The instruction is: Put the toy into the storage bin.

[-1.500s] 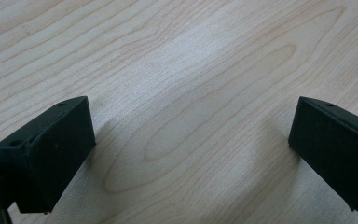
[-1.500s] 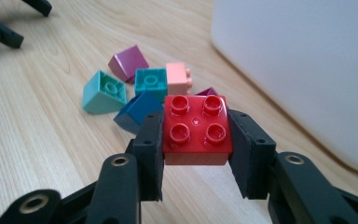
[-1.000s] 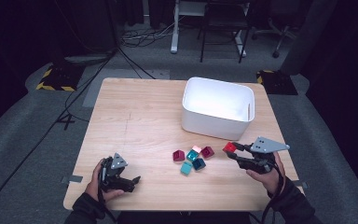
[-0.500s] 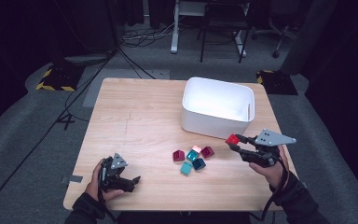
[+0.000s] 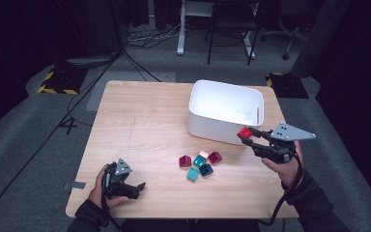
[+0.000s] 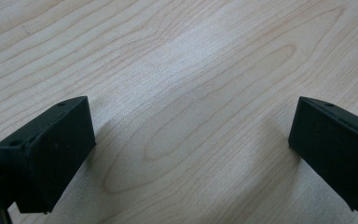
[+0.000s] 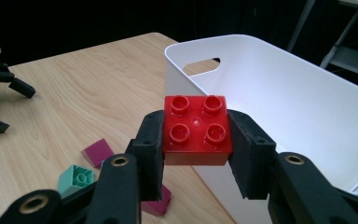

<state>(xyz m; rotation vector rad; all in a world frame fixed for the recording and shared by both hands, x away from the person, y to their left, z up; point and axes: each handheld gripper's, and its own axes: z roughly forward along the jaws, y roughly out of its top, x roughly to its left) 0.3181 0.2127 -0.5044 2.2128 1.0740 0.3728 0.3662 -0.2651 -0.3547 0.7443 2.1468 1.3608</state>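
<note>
Light falls from above onto the table (image 5: 140, 121), leaving the room around it nearly black. The white bin (image 5: 224, 111) glares at its floor, washing out detail. In the left gripper view, soft shadows spread from the jaws toward 6 o'clock, with the wood grain mildly blurred. The red brick (image 7: 196, 128) is sharp; the background at 12 o'clock is dim.

I couldn't see the red brick's (image 7: 196, 128) sides behind my right gripper's (image 7: 196, 149) jaws; the white bin's (image 7: 279, 98) far end was cut off.
</note>
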